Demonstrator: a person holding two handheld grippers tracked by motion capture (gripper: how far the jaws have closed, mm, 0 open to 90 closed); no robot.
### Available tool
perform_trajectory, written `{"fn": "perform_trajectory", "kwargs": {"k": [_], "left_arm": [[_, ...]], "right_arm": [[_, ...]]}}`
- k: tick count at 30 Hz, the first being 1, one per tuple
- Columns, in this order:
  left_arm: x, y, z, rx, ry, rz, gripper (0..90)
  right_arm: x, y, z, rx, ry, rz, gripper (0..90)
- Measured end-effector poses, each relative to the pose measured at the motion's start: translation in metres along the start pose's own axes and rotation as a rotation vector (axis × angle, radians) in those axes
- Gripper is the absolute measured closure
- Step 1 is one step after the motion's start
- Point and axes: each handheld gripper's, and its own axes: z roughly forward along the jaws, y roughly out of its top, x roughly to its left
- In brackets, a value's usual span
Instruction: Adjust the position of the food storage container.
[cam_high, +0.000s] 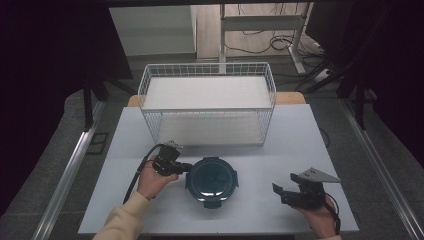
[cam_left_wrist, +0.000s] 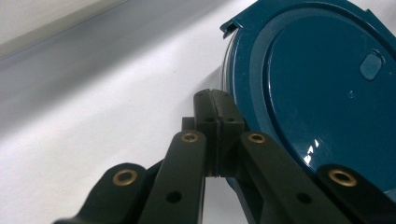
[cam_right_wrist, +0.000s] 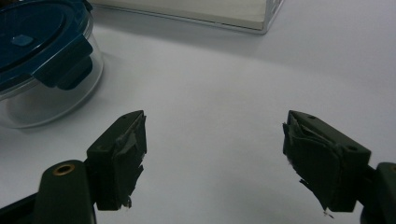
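One round glass container (cam_high: 212, 181) with blue clip-lock lid, mid-table, just in front of white wire basket (cam_high: 207, 102). Left gripper (cam_high: 184, 168) at container's left rim, jaws clenched together, nothing between; tips touching lid edge, likely to nudge or steady it. Right gripper (cam_high: 284, 191) well right of container, jaws released, empty, seemingly waiting. Count: one container, one basket, two grippers.
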Motion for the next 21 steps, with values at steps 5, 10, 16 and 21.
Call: {"fn": "perform_trajectory", "kwargs": {"k": [5, 10, 16, 21], "left_arm": [[-0.006, -0.001, 0.012, 0.051, -0.071, 0.003, 90.0], [-0.016, -0.002, 0.034, 0.089, -0.087, 0.059, 90.0], [-0.006, 0.004, 0.004, -0.009, -0.051, 0.018, 86.3], [-0.004, 0.0, -0.022, -0.096, -0.03, 0.017, 82.6]], "right_arm": [[0.001, 0.0, 0.001, 0.005, 0.003, -0.005, 21.3], [0.001, -0.001, 0.0, 0.007, -0.001, -0.01, 21.3], [-0.002, -0.001, -0.003, -0.005, -0.008, -0.003, 21.3], [-0.002, -0.001, -0.003, -0.007, -0.007, -0.003, 21.3]]}}
